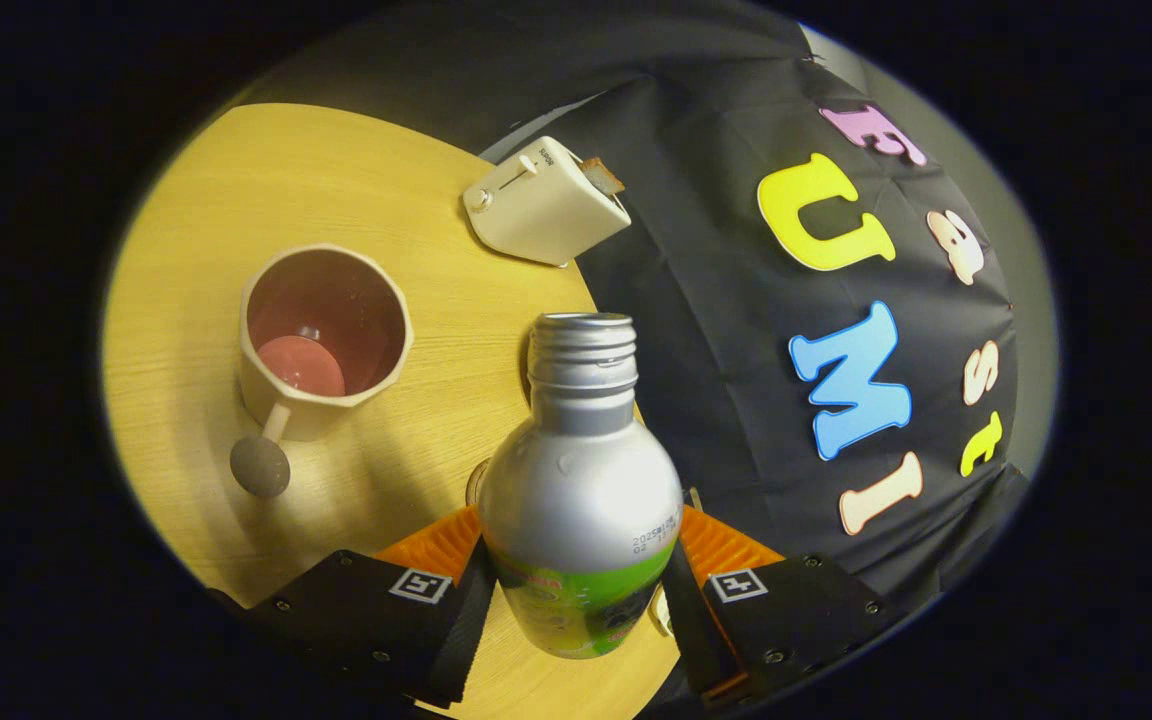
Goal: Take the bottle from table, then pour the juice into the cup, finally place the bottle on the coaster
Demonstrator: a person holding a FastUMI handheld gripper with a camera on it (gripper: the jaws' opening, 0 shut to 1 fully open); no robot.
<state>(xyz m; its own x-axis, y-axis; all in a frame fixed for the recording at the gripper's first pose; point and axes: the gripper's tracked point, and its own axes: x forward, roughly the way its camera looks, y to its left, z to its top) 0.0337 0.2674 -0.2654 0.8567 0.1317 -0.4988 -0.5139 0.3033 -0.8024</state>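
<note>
Clamped between the tongs, both fingers pressing its sides, the bottle is lifted and uncapped near the cup; pouring and the coaster placement remain.

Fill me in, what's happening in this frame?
A handheld pair of tongs is shut on a silver bottle, both fingers pressing its sides. The bottle's cap is off. The view is tilted, so the bottle looks lifted off the wooden table. The cup stands beyond the fingers, upright, pink inside; no juice can be made out in it. A cream toaster sits farther back near the table's edge.
</note>
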